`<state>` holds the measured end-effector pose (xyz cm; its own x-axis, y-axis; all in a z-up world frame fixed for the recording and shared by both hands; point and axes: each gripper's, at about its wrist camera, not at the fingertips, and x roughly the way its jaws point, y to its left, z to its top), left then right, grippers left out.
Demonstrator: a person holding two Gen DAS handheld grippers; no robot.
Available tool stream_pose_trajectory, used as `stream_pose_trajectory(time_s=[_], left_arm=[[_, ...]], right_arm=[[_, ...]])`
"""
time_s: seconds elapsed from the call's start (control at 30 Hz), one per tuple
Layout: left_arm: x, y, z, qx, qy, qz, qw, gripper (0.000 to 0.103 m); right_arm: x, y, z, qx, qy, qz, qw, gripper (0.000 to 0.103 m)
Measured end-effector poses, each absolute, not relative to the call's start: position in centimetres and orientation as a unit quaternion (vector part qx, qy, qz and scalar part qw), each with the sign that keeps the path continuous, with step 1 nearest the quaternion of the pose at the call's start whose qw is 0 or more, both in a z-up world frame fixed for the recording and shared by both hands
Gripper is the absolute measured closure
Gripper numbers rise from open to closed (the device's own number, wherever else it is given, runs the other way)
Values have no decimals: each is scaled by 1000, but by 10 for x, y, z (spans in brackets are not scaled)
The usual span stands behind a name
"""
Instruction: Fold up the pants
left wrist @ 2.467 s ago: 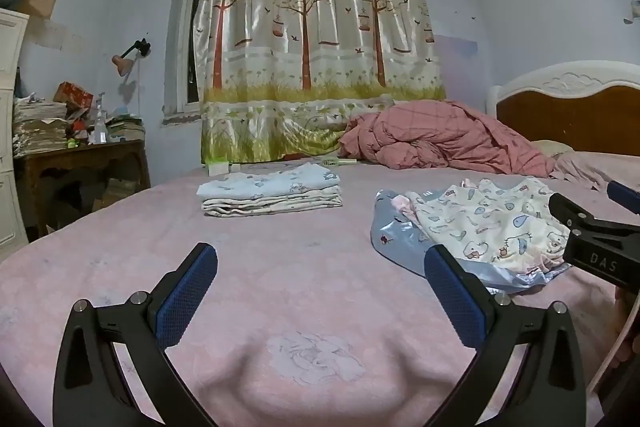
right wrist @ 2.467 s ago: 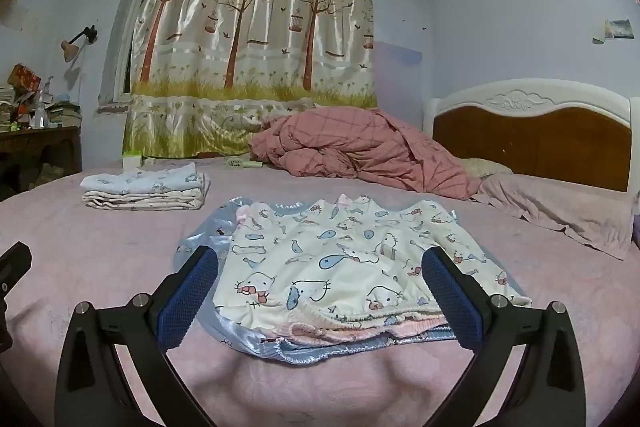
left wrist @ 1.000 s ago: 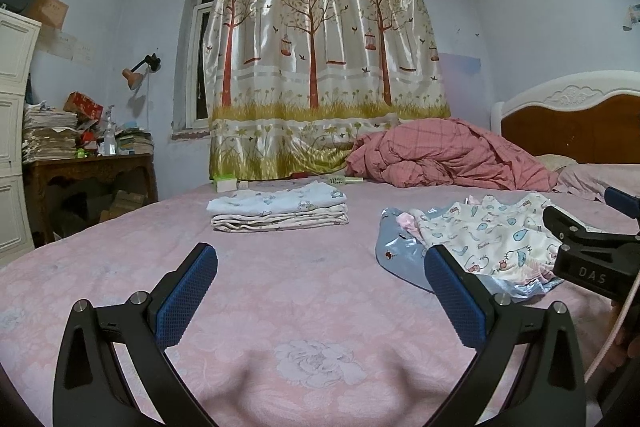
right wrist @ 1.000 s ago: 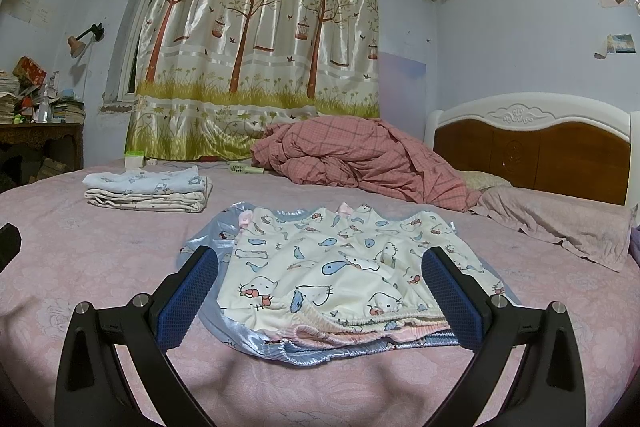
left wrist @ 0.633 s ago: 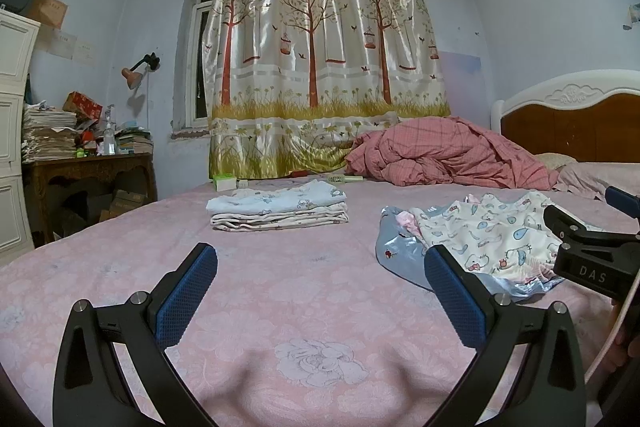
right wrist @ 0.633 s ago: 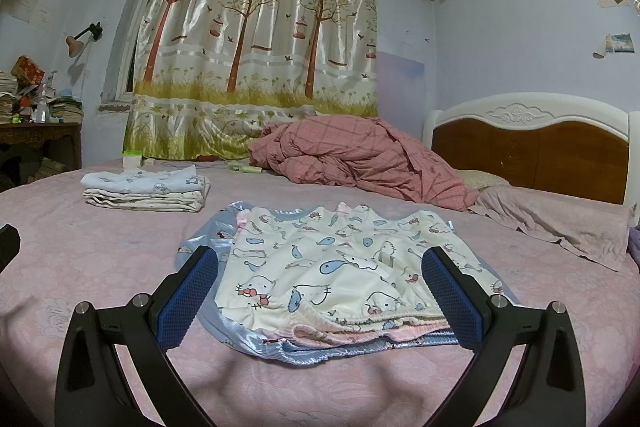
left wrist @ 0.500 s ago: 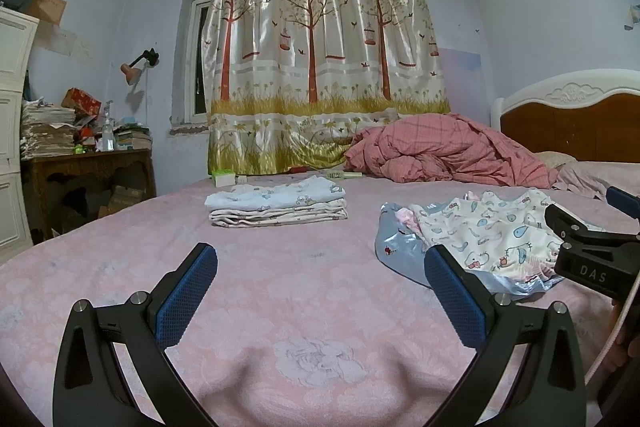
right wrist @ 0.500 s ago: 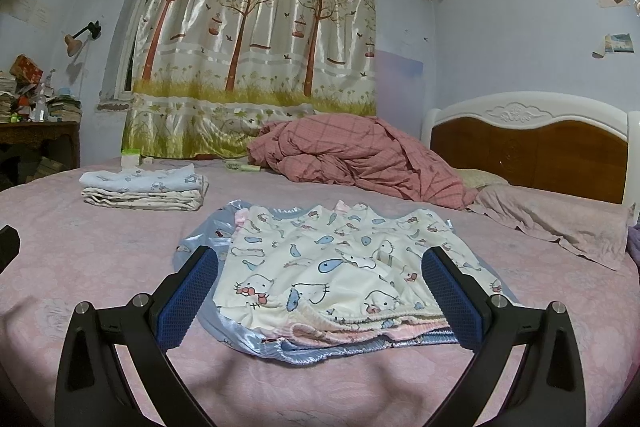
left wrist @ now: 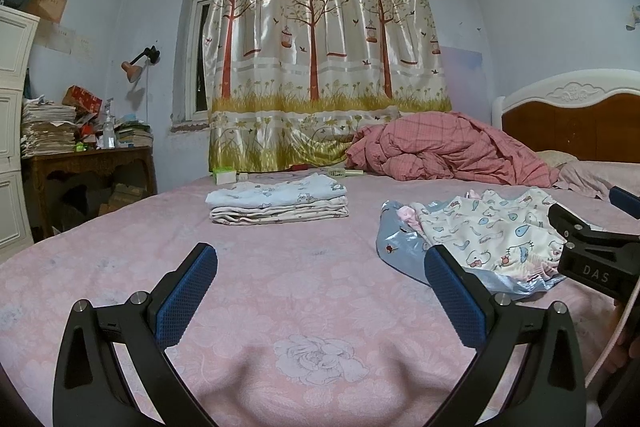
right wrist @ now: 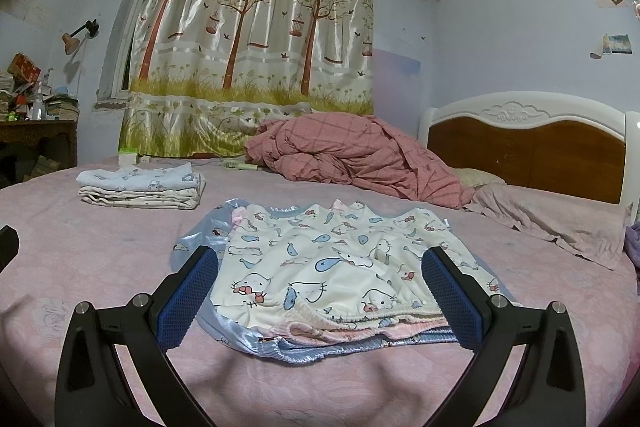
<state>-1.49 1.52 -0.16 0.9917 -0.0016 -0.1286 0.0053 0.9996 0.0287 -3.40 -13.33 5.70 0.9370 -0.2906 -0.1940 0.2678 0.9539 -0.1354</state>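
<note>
left claw (left wrist: 320, 297) – jaws wide apart, empty | right claw (right wrist: 320, 295) – jaws wide apart, empty

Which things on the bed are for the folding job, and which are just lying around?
For the job:
- the pile of pants, cartoon print on top, lying flat
- the folded stack
- the left gripper and right gripper, both open and empty

Just lying around:
- the pink blanket, bunched up
- the small white box by the curtain
- the comb

Both wrist views sit low over the bed (left wrist: 280, 307), facing the curtain (right wrist: 256, 39), sharing the clothes.
</note>
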Motion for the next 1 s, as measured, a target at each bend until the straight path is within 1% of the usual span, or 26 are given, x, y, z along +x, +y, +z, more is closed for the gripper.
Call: stream_pose_trajectory(time_s=[1.0], left_arm=[[-16, 23, -6, 17, 72, 0, 997, 0]], right_arm=[[-35, -133, 56, -54, 106, -143, 982, 0]])
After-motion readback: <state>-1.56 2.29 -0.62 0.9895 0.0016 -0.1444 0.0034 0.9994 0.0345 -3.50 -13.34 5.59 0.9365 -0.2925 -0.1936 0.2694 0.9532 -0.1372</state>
